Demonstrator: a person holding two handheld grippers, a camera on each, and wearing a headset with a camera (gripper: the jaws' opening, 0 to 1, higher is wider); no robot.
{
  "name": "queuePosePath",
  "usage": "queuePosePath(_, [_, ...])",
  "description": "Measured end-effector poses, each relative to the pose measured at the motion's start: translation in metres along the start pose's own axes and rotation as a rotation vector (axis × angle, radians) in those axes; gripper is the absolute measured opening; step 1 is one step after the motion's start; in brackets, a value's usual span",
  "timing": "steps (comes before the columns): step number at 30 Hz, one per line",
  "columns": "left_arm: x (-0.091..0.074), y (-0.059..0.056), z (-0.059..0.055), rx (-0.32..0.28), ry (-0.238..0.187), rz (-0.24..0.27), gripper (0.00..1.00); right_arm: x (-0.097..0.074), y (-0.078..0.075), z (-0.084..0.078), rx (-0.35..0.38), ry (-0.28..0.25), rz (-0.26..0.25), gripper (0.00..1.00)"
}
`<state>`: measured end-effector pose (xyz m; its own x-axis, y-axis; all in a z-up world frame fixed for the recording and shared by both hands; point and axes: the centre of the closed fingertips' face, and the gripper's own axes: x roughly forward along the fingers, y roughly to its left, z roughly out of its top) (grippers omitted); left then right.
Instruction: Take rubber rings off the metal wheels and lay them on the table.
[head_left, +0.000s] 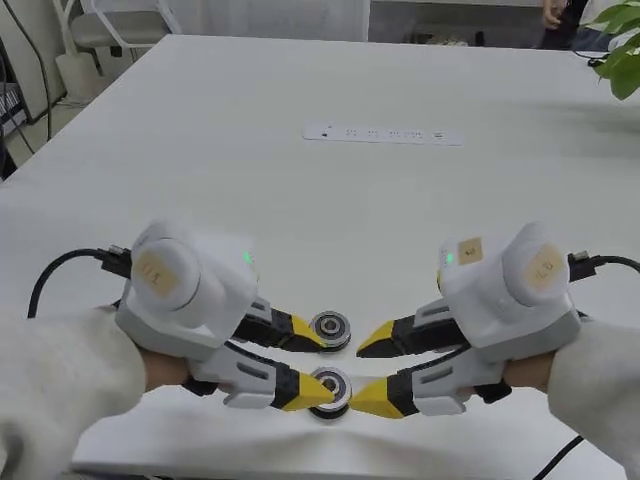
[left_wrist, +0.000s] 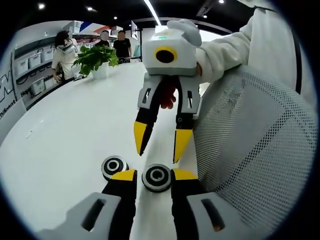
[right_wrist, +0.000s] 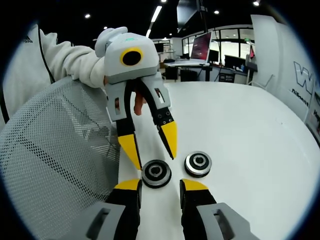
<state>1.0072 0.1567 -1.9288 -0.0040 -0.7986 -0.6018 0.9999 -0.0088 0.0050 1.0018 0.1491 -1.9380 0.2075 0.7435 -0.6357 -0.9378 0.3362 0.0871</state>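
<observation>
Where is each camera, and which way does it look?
Head view: on the person's head, looking down at the table; both sleeves, the left hand-held gripper and right hand-held gripper show.
Left gripper view: on the left hand-held gripper, looking along its jaws at the right one and its sleeve.
Right gripper view: on the right hand-held gripper, facing the left one and its sleeve.
All three share the near wheel and far wheel.
</observation>
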Motion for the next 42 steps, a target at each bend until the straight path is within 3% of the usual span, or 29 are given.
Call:
queuePosePath(4, [0.0,0.001,0.001,-0.001,-0.008,0.002,0.17,0.004,0.002,-0.002,-0.003,0.005,0.004,0.25])
queuePosePath(16, [0.008,-0.003,-0.01,0.005,0.03,-0.024,0.13,0.014,0.005,-0.012,-0.009,0.048,0.018,0.22])
queuePosePath(17, [0.009,-0.003,-0.006,0.017,0.01,-0.025,0.12,0.014,0.005,-0.012,-0.01,0.049,0.017,0.22])
queuePosePath(20, [0.01,-0.003,-0.007,0.015,0.014,-0.029,0.12,0.015,0.005,-0.013,-0.015,0.053,0.014,0.21])
queuePosePath(23, [0.01,0.0,-0.007,0.109,0.017,-0.015,0.09,0.015,0.004,-0.012,-0.016,0.048,0.007,0.2])
queuePosePath(26, [0.008,-0.003,-0.008,0.055,0.007,-0.029,0.08,0.016,0.004,-0.011,-0.023,0.05,0.003,0.2])
queuePosePath(32, [0.008,-0.003,-0.007,0.08,-0.019,-0.038,0.08,0.017,0.005,-0.013,-0.046,0.056,0.006,0.21])
queuePosePath(42, [0.012,0.002,-0.004,0.09,-0.027,0.004,0.07,0.018,-0.003,-0.012,-0.061,0.055,-0.042,0.29])
